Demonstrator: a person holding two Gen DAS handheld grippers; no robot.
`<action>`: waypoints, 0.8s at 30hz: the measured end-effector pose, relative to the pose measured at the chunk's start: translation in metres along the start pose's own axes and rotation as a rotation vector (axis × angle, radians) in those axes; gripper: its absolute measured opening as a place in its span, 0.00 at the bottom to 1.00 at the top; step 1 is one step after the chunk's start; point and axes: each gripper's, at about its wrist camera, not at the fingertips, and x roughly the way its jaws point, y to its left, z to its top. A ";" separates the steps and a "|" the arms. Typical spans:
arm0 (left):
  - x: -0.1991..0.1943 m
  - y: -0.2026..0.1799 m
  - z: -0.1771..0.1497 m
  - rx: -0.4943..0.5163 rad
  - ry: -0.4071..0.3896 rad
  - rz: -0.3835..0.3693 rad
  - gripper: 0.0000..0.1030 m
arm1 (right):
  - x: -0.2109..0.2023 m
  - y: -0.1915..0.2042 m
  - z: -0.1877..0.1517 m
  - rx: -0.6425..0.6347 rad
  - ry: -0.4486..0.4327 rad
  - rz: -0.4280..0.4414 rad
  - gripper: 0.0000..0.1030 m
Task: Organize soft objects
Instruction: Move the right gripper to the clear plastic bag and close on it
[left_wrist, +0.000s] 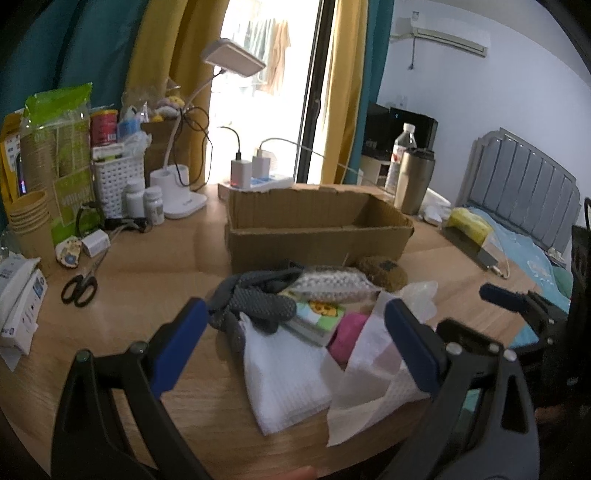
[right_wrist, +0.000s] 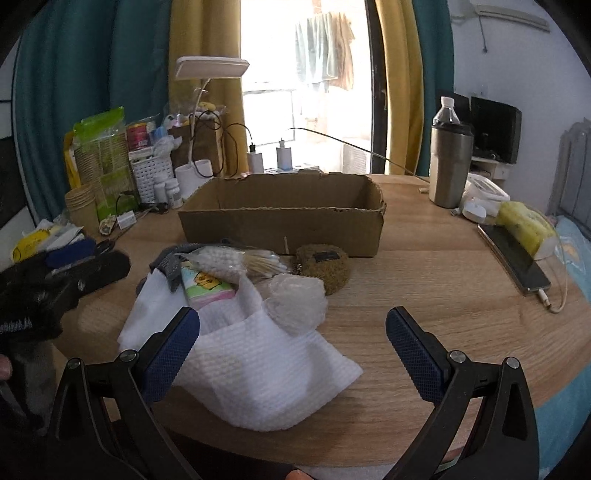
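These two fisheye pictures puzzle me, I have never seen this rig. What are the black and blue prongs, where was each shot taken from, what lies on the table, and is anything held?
There is no robot here: a person holds a two-finger gripper in each hand, and a camera on each looks forward along its fingers. One picture is from the left gripper, the other from the right gripper. The blue-padded prongs are the fingers.

On the wooden table lies a pile of soft things: a white cloth, a grey glove, a brown plush piece, a crumpled clear plastic ball, a tissue pack and a bag of cotton swabs. Behind the pile stands an open cardboard box, seemingly empty.

Both grippers are open and hold nothing. The left one hovers with its fingers either side of the pile.
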 end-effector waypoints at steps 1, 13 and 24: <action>0.001 -0.001 -0.001 0.001 0.006 -0.004 0.95 | 0.001 -0.003 0.001 0.009 0.000 0.002 1.00; 0.022 -0.014 -0.009 0.030 0.089 -0.029 0.95 | 0.032 -0.017 0.012 0.046 0.038 0.069 0.82; 0.027 -0.035 -0.013 0.058 0.139 -0.039 0.95 | 0.053 -0.028 0.014 0.085 0.089 0.180 0.51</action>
